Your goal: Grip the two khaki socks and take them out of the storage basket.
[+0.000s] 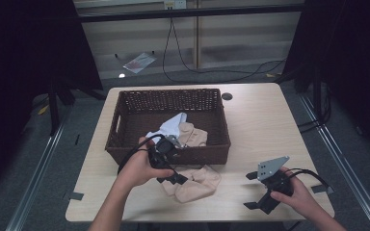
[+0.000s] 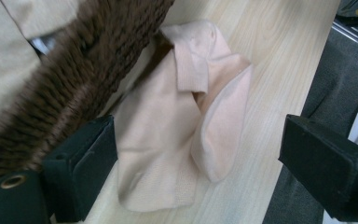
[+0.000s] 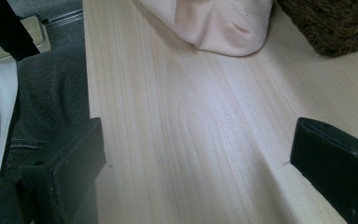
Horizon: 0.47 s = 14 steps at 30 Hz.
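- While your left hand hangs at the basket's front wall, your left gripper has its jaws spread wide with nothing clamped; in the left gripper view the peach cloth lies flat on the wood between them, and neither pad presses it.
- From that gripper, the brown wicker basket sits at twelve o'clock, holding a white cloth and another peach piece.
- On the table the peach cloth lies just in front of the basket, touching its front wall, at about three o'clock from your left gripper.
- Your right gripper sits well apart from the cloth, at four o'clock from it near the table's front edge; its jaws stand wide over bare wood, holding nothing.
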Available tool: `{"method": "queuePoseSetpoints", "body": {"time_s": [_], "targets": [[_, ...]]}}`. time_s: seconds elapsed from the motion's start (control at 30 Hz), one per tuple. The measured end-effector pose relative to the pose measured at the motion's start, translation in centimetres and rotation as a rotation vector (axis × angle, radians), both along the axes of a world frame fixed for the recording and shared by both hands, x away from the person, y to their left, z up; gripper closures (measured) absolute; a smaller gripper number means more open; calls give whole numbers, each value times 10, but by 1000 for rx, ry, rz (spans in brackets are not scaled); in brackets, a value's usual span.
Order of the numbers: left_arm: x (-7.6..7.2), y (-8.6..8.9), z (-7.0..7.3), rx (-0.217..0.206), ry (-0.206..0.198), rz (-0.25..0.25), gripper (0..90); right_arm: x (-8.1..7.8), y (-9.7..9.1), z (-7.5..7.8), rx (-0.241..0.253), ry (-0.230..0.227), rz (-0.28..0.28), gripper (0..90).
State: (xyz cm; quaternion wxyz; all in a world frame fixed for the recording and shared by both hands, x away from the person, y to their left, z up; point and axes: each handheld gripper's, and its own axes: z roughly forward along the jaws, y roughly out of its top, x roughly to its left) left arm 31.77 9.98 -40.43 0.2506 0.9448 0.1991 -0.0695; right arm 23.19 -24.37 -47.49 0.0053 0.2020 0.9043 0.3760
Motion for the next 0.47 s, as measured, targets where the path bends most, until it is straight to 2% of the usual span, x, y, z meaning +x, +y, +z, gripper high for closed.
{"method": "queuePoseSetpoints", "body": {"time_s": [0.1,0.13,0.2,0.23,0.3,0.47], "targets": [[-2,1,-7,1,-2,-6,110,0,0,0,-2,0,0,29],[-3,1,-10,-13,2,10,110,0,0,0,-2,0,0,29],[-3,3,-14,11,-4,-1,109,0,0,0,-1,0,0,28],[-4,4,-16,2,-6,17,108,0,0,0,-2,0,0,29],[-4,4,-18,-1,-5,16,106,0,0,0,-2,0,1,29],[-6,-1,-32,-2,-37,32,103,0,0,-1,-2,-1,4,29]]}}
